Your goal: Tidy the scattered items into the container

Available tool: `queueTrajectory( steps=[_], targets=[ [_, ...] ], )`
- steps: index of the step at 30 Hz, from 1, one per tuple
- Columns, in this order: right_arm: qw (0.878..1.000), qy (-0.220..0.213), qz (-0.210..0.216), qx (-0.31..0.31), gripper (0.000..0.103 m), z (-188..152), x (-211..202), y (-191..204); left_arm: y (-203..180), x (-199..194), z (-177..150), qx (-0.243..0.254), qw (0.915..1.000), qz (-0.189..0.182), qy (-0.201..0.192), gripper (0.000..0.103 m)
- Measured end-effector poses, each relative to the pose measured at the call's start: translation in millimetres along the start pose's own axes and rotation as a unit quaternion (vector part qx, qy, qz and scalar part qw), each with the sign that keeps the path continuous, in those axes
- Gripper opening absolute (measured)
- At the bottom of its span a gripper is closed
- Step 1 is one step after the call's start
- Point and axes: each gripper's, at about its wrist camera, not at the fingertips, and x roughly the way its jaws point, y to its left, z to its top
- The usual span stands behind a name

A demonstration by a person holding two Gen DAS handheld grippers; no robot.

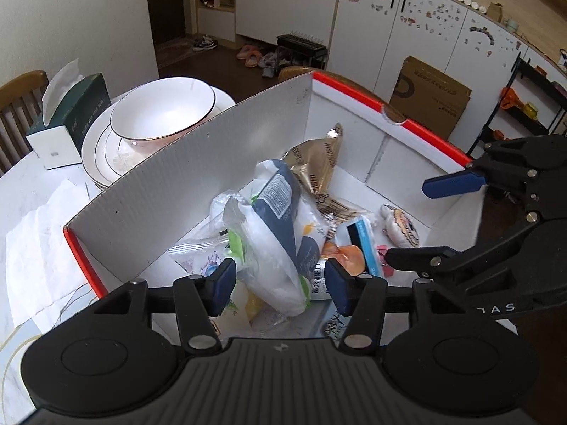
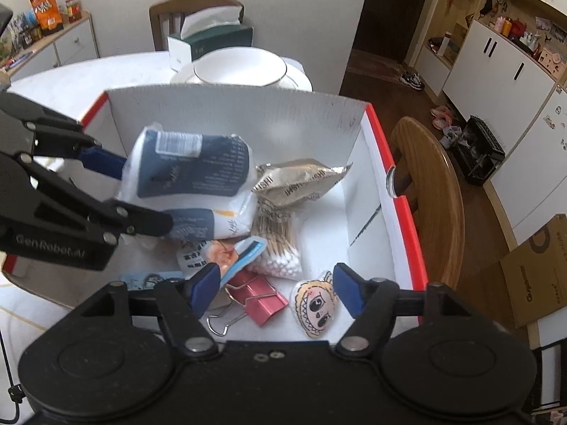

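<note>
Seen from the right wrist: right gripper [image 2: 274, 288] at six o'clock, jaws parted, nothing between the pads, poised over the white box [image 2: 400, 226] with red rim. Below the jaws, a pink binder clip [image 2: 258, 299] and, at five o'clock, a cartoon-face charm [image 2: 315, 310]. Near centre, a bag of cotton swabs [image 2: 278, 244], a gold foil packet [image 2: 301, 180] at one o'clock of it. At ten o'clock, a blue-and-white pack [image 2: 191, 168], the left gripper [image 2: 138, 194] just beside it, jaws apart. At twelve o'clock beyond the box, stacked white bowls [image 2: 241, 67] and a green tissue box [image 2: 212, 40].
</note>
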Motion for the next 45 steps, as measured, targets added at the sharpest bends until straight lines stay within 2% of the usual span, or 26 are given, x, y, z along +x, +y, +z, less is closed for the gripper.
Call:
queueTrajectory(
  steps=[13, 15, 23, 27, 33, 34, 36, 37, 45],
  targets=[
    [0.997, -0.058, 0.032, 0.046, 0.085, -9.7, -32.4, -5.6, -2.5, -40.2, -20.8, -0.008, 0.9987, -0.019, -0.047, 0.064],
    [0.996, -0.067, 0.035, 0.052, 0.087, -11.2, -38.4, -6.0, -2.2, -47.5, -24.6, -0.010, 0.9982, -0.017, -0.057, 0.068],
    [0.991, -0.105, 0.046, 0.065, 0.089, -16.0, -57.9, 3.3, 1.7, -71.3, -38.7, -0.019, 0.9962, 0.000, -0.085, 0.072],
    [0.988, -0.124, 0.050, 0.072, 0.090, -18.6, -66.4, 11.2, 3.6, -84.1, -46.3, -0.026, 0.9942, 0.008, -0.104, 0.080],
    [0.987, -0.136, 0.045, 0.074, 0.093, -22.7, -74.4, 25.9, 6.5, -99.6, -54.8, -0.035, 0.9919, 0.013, -0.122, 0.085],
    [0.987, -0.138, 0.044, 0.075, 0.094, -23.6, -75.9, 28.1, 7.1, -101.5, -56.3, -0.037, 0.9915, 0.012, -0.124, 0.087],
    [0.986, -0.141, 0.044, 0.078, 0.094, -26.0, -79.0, 32.9, 8.9, -105.1, -60.1, -0.043, 0.9908, 0.009, -0.128, 0.101],
    [0.986, -0.141, 0.042, 0.079, 0.094, -27.0, -80.4, 35.1, 9.5, -107.0, -62.3, -0.045, 0.9903, 0.008, -0.131, 0.103],
    [0.983, -0.153, 0.038, 0.096, 0.094, -36.3, -97.7, 53.7, 11.1, -125.0, -78.5, -0.053, 0.9886, 0.003, -0.141, 0.103]
  ],
)
